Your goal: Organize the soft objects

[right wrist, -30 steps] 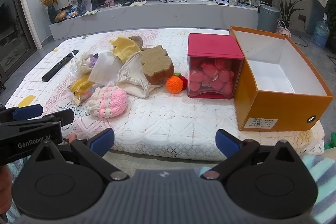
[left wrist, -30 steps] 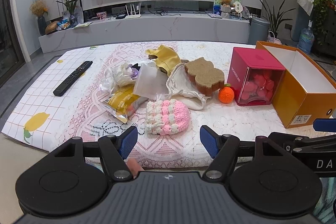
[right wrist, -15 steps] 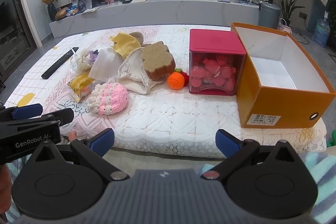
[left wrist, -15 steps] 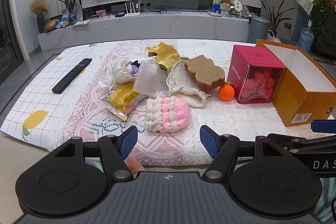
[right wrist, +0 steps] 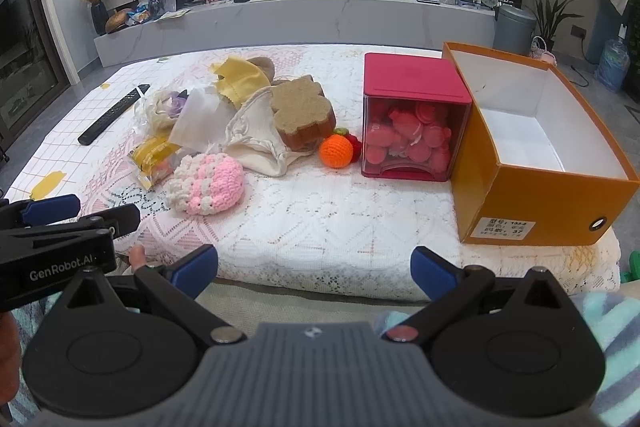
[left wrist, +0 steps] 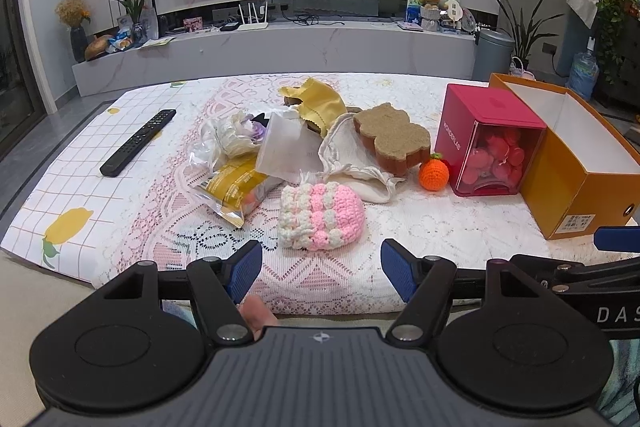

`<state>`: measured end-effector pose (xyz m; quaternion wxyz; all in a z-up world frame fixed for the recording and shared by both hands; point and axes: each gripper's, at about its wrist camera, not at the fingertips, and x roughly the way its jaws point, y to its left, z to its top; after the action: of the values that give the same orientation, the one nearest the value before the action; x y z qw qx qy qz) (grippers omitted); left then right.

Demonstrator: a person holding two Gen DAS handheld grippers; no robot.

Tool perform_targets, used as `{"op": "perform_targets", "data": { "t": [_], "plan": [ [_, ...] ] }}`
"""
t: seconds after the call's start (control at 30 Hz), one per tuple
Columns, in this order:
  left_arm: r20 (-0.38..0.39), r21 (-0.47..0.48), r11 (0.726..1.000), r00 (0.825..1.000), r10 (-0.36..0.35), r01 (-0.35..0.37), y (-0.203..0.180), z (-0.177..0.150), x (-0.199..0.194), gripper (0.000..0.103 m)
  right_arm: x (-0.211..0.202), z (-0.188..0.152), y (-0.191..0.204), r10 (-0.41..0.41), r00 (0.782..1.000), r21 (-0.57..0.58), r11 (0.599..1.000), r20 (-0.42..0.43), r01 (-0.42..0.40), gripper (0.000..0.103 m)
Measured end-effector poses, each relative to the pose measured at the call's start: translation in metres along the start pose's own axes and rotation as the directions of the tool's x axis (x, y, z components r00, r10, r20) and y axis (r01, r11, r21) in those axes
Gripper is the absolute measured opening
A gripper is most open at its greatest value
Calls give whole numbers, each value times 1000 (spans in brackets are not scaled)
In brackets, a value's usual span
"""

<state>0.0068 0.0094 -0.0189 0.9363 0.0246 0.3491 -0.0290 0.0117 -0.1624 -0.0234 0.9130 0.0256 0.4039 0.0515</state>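
A pile of soft things lies on the lace-covered mattress: a pink-and-white crochet pouch, a brown bear-shaped sponge on a cream cloth bag, an orange crochet ball, a yellow cloth and plastic packets. An open orange box stands at the right. My left gripper is open and empty, just short of the pouch. My right gripper is open and empty at the mattress's front edge.
A pink-lidded clear box of pink pieces stands between the ball and the orange box. A black remote lies at the left. A TV console runs along the back wall.
Both grippers have moved a little forward toward the mattress; the objects look slightly nearer. Both stay open. Nothing on the mattress has moved.
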Motion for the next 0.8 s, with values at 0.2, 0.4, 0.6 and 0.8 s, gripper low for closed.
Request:
{"op": "perform_targets", "data": {
  "t": [0.2, 0.4, 0.6, 0.8],
  "plan": [
    [-3, 0, 1000, 1000, -2, 2, 0, 1, 0, 81, 0, 0, 1, -2, 1000, -4, 1000, -1, 2, 100],
    [-3, -2, 1000, 1000, -3, 3, 0, 0, 0, 81, 0, -1, 3, -3, 1000, -5, 1000, -3, 3, 100],
    [-7, -10, 1000, 1000, -10, 10, 1, -2, 2, 81, 1, -1, 4, 1, 1000, -5, 1000, -5, -1, 100],
    [-10, -11, 1000, 1000, -13, 13, 2, -3, 2, 81, 2, -1, 5, 0, 1000, -7, 1000, -5, 0, 100]
  ]
}}
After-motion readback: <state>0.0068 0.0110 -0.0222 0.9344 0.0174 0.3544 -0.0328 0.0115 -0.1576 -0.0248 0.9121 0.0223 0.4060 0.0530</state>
